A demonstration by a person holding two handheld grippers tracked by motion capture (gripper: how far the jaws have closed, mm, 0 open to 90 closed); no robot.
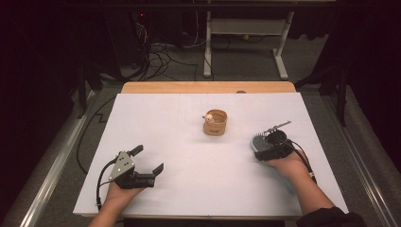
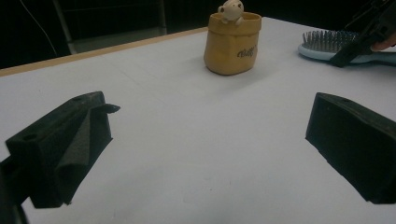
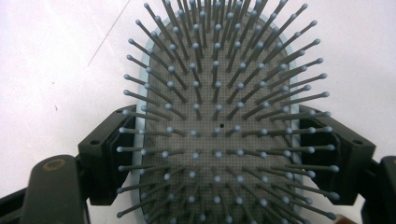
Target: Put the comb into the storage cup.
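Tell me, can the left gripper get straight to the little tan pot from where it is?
Probably yes: the left gripper stands open, and bare white table lies between it and the tan pot.

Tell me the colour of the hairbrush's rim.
Pale blue rim, around a grey bristle pad; clearest in the right gripper view.

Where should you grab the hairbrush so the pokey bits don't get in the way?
Grip the hairbrush by its smooth pale-blue edges, coming from above. It lies flat, bristles up, and the right gripper straddles its oval head that way already, one jaw at each long edge, below the bristle tips.
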